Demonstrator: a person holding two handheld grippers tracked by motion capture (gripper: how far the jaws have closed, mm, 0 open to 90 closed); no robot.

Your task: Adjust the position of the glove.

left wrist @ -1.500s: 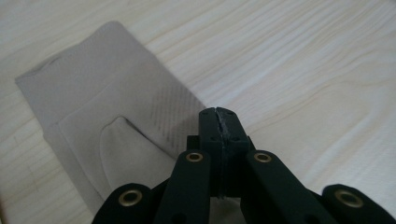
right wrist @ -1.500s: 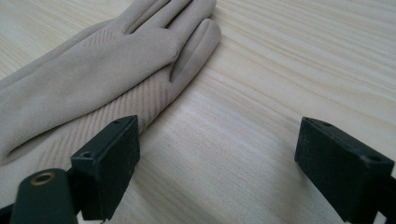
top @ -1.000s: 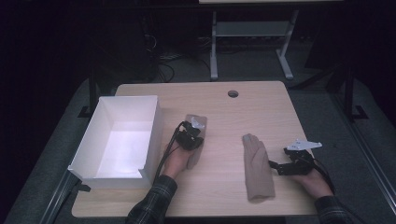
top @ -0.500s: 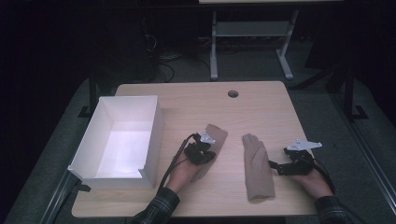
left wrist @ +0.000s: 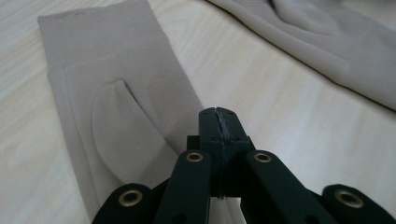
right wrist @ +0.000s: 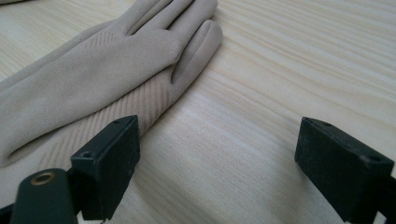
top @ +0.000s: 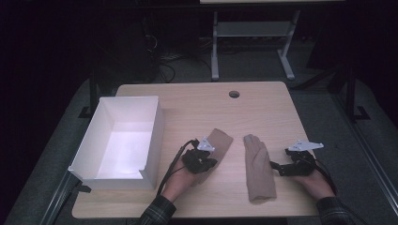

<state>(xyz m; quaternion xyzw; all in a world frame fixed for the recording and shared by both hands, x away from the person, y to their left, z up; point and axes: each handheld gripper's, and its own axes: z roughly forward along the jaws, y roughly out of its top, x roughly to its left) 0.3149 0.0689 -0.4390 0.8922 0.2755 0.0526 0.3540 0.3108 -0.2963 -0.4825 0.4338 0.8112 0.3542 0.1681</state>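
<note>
Two beige gloves lie on the wooden table (top: pixel 187 101). The left glove (top: pixel 221 139) (left wrist: pixel 116 102) lies flat, its cuff pointing away from me. My left gripper (top: pixel 210 159) (left wrist: pixel 219 116) sits over its near end, shut, with the pads pinched on the glove's fabric. The right glove (top: pixel 257 166) (right wrist: pixel 107 60) lies stretched out, fingers toward the far side; its edge also crosses the top right of the left gripper view (left wrist: pixel 327 42). My right gripper (top: pixel 277 168) (right wrist: pixel 222 135) rests on the table just right of that glove, open, with bare wood between its fingers.
A white open box (top: pixel 157 126) stands on the left part of the table, close to my left hand. A round cable hole (top: pixel 234 94) is near the far edge. Dark floor and a metal stand (top: pixel 253 28) lie beyond the table.
My left gripper has moved right and a little toward me, dragging its glove away from the box until it lies stretched out beside the other glove. The right hand has stayed put.
</note>
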